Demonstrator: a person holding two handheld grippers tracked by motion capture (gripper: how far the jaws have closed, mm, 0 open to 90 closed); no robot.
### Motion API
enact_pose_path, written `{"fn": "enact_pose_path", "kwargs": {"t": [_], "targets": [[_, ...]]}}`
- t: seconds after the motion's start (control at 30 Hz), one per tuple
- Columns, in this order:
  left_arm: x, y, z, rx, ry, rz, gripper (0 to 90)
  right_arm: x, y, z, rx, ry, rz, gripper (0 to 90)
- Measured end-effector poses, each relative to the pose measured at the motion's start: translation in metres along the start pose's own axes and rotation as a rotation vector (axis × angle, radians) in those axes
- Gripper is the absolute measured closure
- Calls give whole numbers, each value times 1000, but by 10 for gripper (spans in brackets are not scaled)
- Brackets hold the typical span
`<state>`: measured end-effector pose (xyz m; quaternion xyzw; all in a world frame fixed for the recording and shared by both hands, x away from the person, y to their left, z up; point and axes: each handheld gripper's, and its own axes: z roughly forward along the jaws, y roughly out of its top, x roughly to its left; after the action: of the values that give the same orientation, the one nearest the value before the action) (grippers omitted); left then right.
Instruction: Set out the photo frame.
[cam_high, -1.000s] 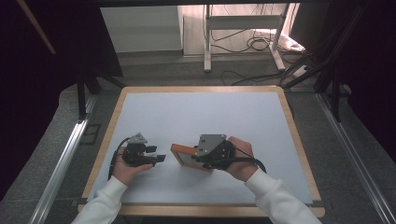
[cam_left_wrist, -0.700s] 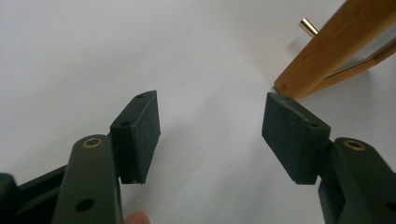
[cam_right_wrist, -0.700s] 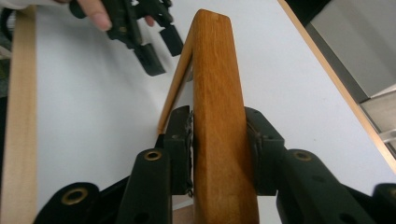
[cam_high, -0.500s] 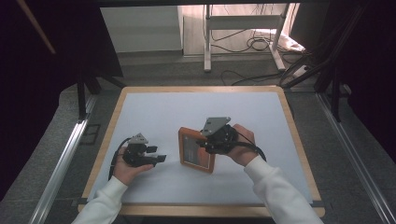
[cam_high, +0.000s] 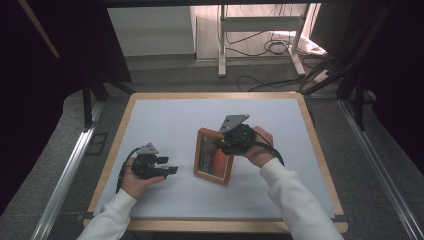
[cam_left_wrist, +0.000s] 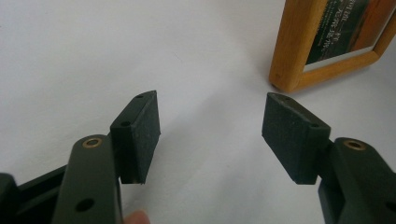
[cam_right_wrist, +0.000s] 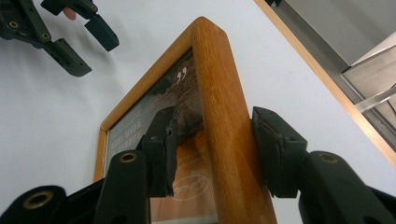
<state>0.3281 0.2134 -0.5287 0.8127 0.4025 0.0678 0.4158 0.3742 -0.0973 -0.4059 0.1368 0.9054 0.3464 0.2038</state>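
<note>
A wooden photo frame (cam_high: 214, 159) with a dark and orange picture stands tilted on its lower edge on the white table top (cam_high: 165, 120). My right gripper (cam_high: 222, 145) straddles its upper right side rail (cam_right_wrist: 219, 107). Its jaws have just been opening, with the rail between them; the pads (cam_right_wrist: 275, 149) sit close beside the wood and glass without clearly pressing. To the left, my left gripper (cam_high: 172, 166) rests low over the table, open, with nothing between its pads (cam_left_wrist: 140, 130). Its view catches the frame's near corner (cam_left_wrist: 299, 46) just ahead and to the right.
The table has a wooden rim (cam_high: 215, 95) on all sides. Beyond its far edge are a metal stand (cam_high: 257, 37) and cables on the floor. Metal rails (cam_high: 65, 170) run along both sides of the table.
The right hand has tipped the frame up from lying flat and carried it a little right and away. The right jaws have spread wider. The left hand has stayed put.
</note>
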Motion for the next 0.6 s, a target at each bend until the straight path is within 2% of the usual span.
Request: {"fn": "enact_pose_path", "kwargs": {"t": [0.13,0.23,0.37,0.43,0.6], "targets": [[0,0,-1,-2,0,2,367,2,-1,0,-7,-11,6,473],[0,0,-1,-5,-1,-2,366,4,-3,-4,-28,-36,39,367],[0,0,-1,-2,-1,-2,366,4,-14,-14,-76,-57,136,248],[0,0,-2,-4,-2,-4,366,6,-20,-21,-102,-63,184,230],[-1,0,-1,-5,-1,-6,366,17,-45,-38,-136,-60,258,218]]}}
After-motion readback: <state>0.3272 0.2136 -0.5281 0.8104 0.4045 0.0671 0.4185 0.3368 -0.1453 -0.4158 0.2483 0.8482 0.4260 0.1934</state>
